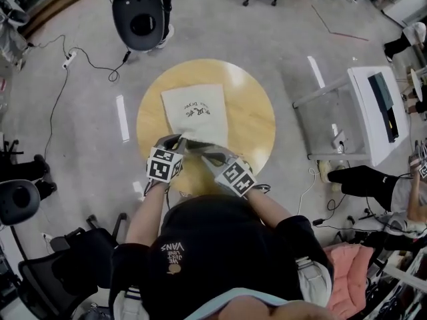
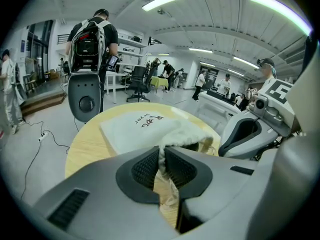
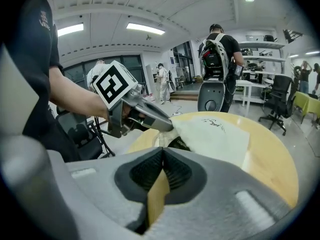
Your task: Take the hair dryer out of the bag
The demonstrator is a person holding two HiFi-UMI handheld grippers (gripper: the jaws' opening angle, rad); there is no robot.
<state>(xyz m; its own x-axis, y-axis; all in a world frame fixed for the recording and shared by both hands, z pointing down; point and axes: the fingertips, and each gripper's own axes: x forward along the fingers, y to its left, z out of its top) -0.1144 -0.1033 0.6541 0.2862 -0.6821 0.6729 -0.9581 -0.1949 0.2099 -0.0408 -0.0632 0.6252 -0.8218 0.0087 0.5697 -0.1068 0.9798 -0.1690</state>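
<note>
A white drawstring bag (image 1: 195, 112) with dark print lies flat on the round wooden table (image 1: 257, 122). Its mouth faces me. My left gripper (image 1: 181, 141) is shut on the bag's gathered rim and holds that edge up; in the left gripper view white cloth (image 2: 161, 154) is pinched between the pads. Inside the open mouth a dark thing, the hair dryer (image 3: 178, 143), shows in part, the rest hidden by the bag (image 3: 215, 134). My right gripper (image 1: 205, 156) is shut with nothing in it, just in front of the mouth, to the right of the left gripper (image 3: 170, 125).
A black-and-grey rounded machine (image 1: 138, 15) stands beyond the table's far edge, with a person wearing a backpack (image 2: 90, 39) beside it. Cables (image 1: 63, 79) run over the floor at left. A white cabinet (image 1: 377, 109) stands at right. Office chairs surround me.
</note>
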